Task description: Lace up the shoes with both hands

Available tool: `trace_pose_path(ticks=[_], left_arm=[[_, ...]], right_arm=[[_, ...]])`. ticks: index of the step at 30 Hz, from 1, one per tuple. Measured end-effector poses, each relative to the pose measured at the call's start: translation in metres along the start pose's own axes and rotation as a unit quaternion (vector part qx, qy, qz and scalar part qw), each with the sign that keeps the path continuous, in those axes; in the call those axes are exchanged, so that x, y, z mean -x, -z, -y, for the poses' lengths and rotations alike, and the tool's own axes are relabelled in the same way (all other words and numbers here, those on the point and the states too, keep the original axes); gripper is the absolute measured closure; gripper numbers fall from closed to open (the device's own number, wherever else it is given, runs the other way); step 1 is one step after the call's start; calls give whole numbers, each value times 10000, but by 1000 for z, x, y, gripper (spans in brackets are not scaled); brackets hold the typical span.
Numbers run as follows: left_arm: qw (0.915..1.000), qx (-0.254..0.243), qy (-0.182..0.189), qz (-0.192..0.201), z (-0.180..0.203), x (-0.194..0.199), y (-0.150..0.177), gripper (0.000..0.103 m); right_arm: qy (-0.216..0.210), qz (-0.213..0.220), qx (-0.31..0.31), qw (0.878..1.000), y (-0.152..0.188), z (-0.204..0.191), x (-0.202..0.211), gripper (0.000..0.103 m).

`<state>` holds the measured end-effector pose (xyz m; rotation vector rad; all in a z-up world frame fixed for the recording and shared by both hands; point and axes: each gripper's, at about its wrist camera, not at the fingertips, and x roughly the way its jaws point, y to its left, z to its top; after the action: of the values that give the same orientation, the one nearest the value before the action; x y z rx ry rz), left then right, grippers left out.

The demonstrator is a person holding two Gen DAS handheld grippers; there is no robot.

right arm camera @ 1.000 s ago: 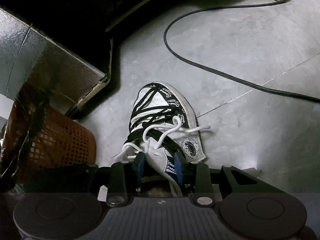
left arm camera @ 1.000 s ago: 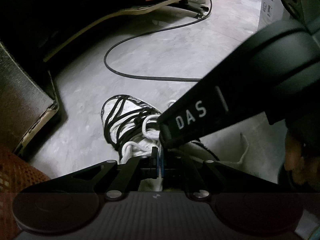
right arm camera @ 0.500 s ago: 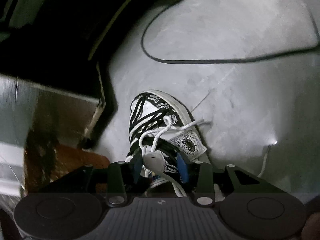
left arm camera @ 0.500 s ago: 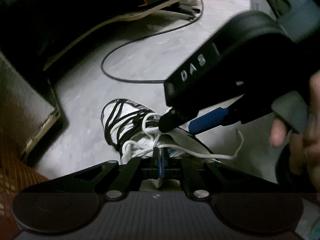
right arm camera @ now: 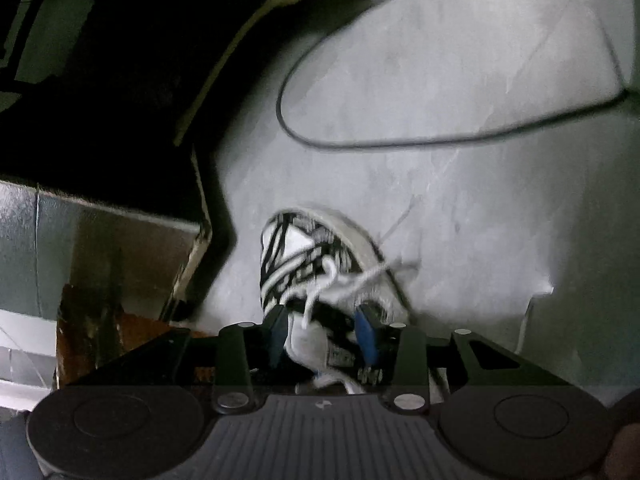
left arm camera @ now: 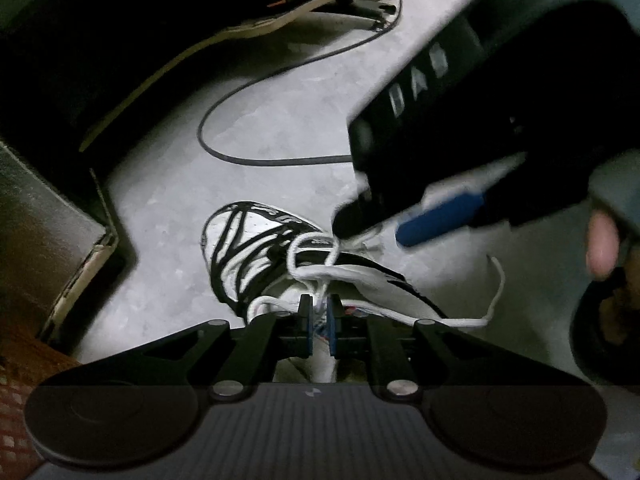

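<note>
A white shoe with black stripes (left arm camera: 248, 248) stands on the grey floor, toe pointing away; it is blurred in the right wrist view (right arm camera: 316, 256). Its white lace (left arm camera: 316, 264) forms a loop over the tongue, and one strand drops between the pads of my left gripper (left arm camera: 319, 316). Those jaws stand a narrow gap apart at the shoe's collar. The lace's free end (left arm camera: 494, 300) trails on the floor to the right. My right gripper (left arm camera: 376, 230) hangs open above the shoe's right side with nothing in it. In its own view the right gripper (right arm camera: 322, 324) straddles the tongue from above.
A black cable (left arm camera: 256, 160) curves over the floor beyond the shoe. A grey box (left arm camera: 44, 240) and an orange basket (left arm camera: 20, 380) stand at the left, with dark furniture behind. A person's fingers (left arm camera: 600, 248) hold the right gripper's handle.
My right gripper has lifted up and away from the shoe's tongue, still open. My left gripper's jaws, shut tight on the lace before, have parted a little.
</note>
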<state>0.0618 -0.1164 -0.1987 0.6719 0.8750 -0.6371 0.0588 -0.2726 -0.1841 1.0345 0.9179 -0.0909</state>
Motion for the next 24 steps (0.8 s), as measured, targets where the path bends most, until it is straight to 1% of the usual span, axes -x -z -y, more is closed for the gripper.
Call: trace_pose_path(ticks=[3, 6, 9, 10, 14, 18, 22, 24], left_arm=[[9999, -127, -14, 3, 3, -3, -2, 90], [9998, -198, 8, 4, 3, -7, -5, 89], [9998, -152, 87, -30, 0, -9, -8, 93], [9999, -111, 86, -29, -1, -9, -8, 99], [9998, 134, 176, -11, -7, -9, -6, 100], [9996, 199, 185, -6, -9, -7, -4, 100], [9995, 243, 204, -18, -11, -6, -4, 100], [9994, 278, 219, -21, -12, -4, -3, 100]], right_arm=[[-47, 114, -116, 9999, -5, 1, 4, 61], [-64, 69, -153, 9998, -8, 1, 3, 61], [-23, -83, 60, 9999, -4, -3, -2, 61], [-9, -133, 132, 9998, -2, -5, -4, 61], [45, -337, 419, 9985, 3, -11, -10, 61], [100, -539, 706, 9960, 9, -17, -16, 61], [280, -662, 1115, 9912, 9, -23, -20, 61], [300, -694, 1216, 9897, 9, -25, -21, 61]])
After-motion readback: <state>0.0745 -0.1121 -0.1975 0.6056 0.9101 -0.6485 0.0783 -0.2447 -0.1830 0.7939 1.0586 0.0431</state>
